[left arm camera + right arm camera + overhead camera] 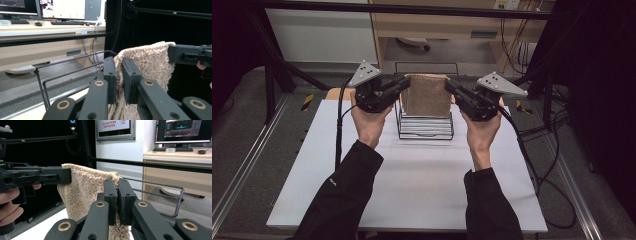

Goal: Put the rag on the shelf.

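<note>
Two tongs pinch towel (427, 95) top corners above wire rack (426, 129).

Past your jaws stands a wooden desk (37, 53) carrying monitors (62, 8) and a keyboard (66, 23); grey floor (242, 145) lies below, black curtains (155, 27) beside.

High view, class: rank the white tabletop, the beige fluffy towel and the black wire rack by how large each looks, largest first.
1. White tabletop, by far the largest.
2. and 3. Black wire rack and beige fluffy towel: they look about alike. The towel hangs in front of the rack and hides part of it, so I leave them unranked.
</note>
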`<state>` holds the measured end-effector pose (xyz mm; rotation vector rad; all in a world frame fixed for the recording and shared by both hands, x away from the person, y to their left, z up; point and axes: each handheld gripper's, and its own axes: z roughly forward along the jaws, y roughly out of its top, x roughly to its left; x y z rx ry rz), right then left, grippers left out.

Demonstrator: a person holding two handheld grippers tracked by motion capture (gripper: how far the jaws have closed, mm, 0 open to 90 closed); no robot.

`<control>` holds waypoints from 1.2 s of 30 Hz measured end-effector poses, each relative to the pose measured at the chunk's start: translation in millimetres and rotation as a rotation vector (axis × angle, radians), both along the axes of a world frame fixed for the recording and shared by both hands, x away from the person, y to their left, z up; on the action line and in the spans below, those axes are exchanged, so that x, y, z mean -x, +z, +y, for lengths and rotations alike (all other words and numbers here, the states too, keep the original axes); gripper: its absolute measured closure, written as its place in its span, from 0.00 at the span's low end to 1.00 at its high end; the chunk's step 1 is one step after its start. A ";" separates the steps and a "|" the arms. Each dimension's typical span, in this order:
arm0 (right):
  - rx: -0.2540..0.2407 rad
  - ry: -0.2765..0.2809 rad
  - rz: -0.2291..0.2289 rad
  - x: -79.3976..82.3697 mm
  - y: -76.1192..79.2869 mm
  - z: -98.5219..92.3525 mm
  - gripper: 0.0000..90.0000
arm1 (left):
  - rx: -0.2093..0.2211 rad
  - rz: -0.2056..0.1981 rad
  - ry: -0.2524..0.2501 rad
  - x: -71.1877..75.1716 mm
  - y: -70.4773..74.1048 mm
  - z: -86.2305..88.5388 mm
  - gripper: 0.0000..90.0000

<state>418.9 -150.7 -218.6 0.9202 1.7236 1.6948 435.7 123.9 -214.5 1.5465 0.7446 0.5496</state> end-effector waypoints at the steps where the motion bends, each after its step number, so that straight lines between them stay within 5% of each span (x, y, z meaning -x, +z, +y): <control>1: 0.000 0.000 -0.002 -0.9 1.4 0.3 0.96 | 0.003 -0.002 0.002 -0.6 1.3 0.2 0.91; 36: -0.021 -0.030 -0.044 -34.8 46.9 3.6 0.96 | 0.009 -0.047 0.023 -29.5 47.5 -0.6 0.91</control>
